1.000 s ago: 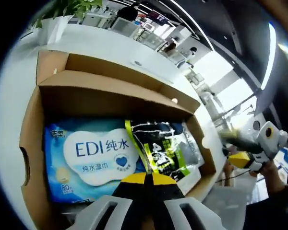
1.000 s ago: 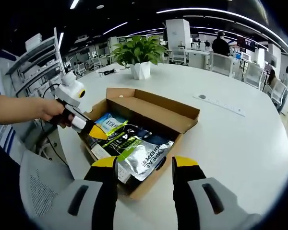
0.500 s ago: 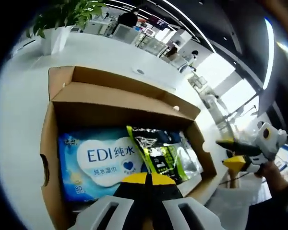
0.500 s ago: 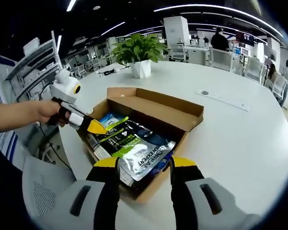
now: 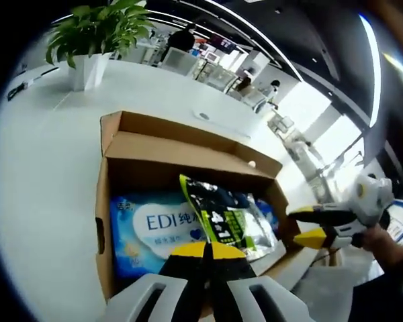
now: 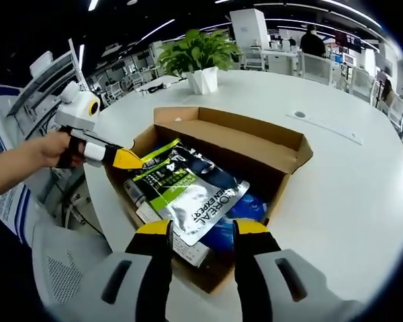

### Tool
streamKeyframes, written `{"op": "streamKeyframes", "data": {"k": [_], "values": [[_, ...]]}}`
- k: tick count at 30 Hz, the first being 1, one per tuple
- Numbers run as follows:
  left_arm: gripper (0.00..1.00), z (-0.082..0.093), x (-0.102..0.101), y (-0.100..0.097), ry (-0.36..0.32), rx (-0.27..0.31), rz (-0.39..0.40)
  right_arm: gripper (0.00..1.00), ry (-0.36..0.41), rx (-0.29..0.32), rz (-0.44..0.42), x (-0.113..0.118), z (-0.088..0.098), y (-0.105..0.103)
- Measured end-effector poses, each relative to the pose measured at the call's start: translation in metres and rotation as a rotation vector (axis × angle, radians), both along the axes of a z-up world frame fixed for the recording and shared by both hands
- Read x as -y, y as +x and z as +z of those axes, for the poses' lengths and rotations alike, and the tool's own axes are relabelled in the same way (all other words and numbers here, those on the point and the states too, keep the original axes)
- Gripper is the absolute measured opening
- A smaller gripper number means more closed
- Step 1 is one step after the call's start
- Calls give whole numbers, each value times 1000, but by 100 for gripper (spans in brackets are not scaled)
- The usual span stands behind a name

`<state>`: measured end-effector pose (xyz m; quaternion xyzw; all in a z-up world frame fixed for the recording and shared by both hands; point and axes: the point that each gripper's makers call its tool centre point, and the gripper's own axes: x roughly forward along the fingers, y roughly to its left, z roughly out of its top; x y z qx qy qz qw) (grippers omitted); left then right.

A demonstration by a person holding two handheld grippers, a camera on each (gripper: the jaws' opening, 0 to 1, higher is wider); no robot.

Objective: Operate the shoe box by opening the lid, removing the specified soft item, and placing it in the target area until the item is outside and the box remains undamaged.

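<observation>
An open cardboard shoe box (image 6: 255,144) sits on a round white desk (image 6: 349,181), its lid flap folded back toward the upper part of the frame. In the right gripper view, the left tool (image 6: 129,159) enters from the left, held in a person's hand (image 6: 50,149); its yellow tips are pressed together on the corner of a silver, black and green foil pouch (image 6: 185,191), lifted at a tilt over the box's left half. The right tool (image 6: 201,231) rises from the bottom centre, jaws spread, holding nothing, just in front of the box's near wall. In the left gripper view, a blue wet-wipes pack (image 5: 158,225) marked EDI lies flat inside the box beneath the pouch. A potted plant (image 6: 198,57) stands on the desk beyond the box.
</observation>
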<state>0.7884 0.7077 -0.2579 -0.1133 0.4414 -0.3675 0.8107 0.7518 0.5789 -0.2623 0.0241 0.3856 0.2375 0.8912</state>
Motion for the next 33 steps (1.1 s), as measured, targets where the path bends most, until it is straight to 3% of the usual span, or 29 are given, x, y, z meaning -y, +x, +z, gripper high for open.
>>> {"op": "streamKeyframes", "data": {"k": [19,33], "values": [[0,-2,-10,1,-8,30,10,30,17,-148,-26,-18,-26,25],[0,-7,-16,5,-21,47,-3,34,25,-287,-56,-27,-40,26]]}}
